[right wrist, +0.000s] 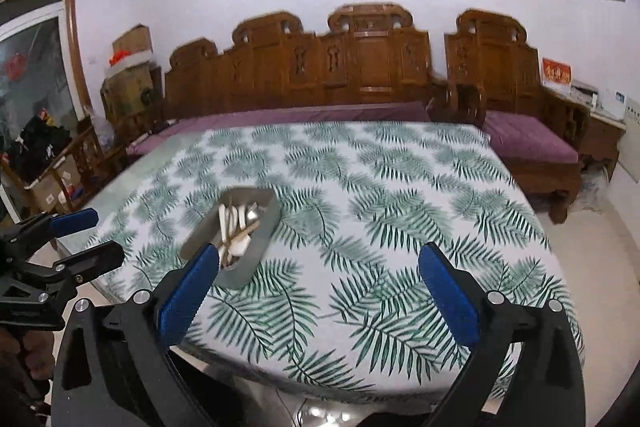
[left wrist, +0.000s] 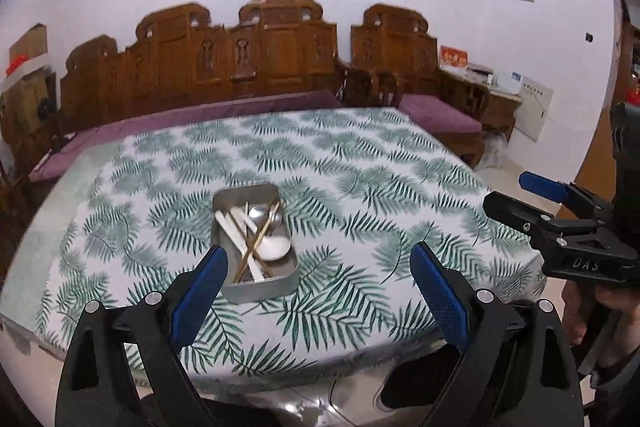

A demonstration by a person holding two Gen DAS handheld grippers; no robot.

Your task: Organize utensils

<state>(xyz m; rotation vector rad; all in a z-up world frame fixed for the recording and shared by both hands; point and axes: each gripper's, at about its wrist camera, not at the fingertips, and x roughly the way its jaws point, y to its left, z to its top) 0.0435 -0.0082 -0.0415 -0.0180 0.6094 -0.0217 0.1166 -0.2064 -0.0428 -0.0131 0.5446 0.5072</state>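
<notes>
Your left gripper [left wrist: 318, 291] hangs above the near edge of the table [left wrist: 400, 155], pointing down and forward at a slant. Jaws spread wide, nothing between the blue pads [left wrist: 200, 299], nothing touched.

Your right gripper [right wrist: 316, 301] sits in the same pose beside it, tilted down toward the leaf-print cloth. Jaws at full spread, empty. From the left wrist view you can see it off to the right edge, your hand [left wrist: 600, 323] wrapped on its grip below.

The metal tray [left wrist: 256, 287] rests flat on the cloth near the table's front, just ahead of both grippers and apart from them. In the left view it lies between the fingers' lines, nearer the left finger, whose tip overlaps the tray's near-left corner in the picture only. In the right view the tray [right wrist: 260, 239] is off to the left, partly behind the left finger.

Inside the tray: white spoons [left wrist: 272, 247], a metal spoon [left wrist: 258, 213], and chopsticks [left wrist: 256, 241] crossed over them, all piled together lengthwise. Exact count is too blurred to tell.

Behind the table stands a carved wooden bench [left wrist: 240, 59] with purple cushions.
</notes>
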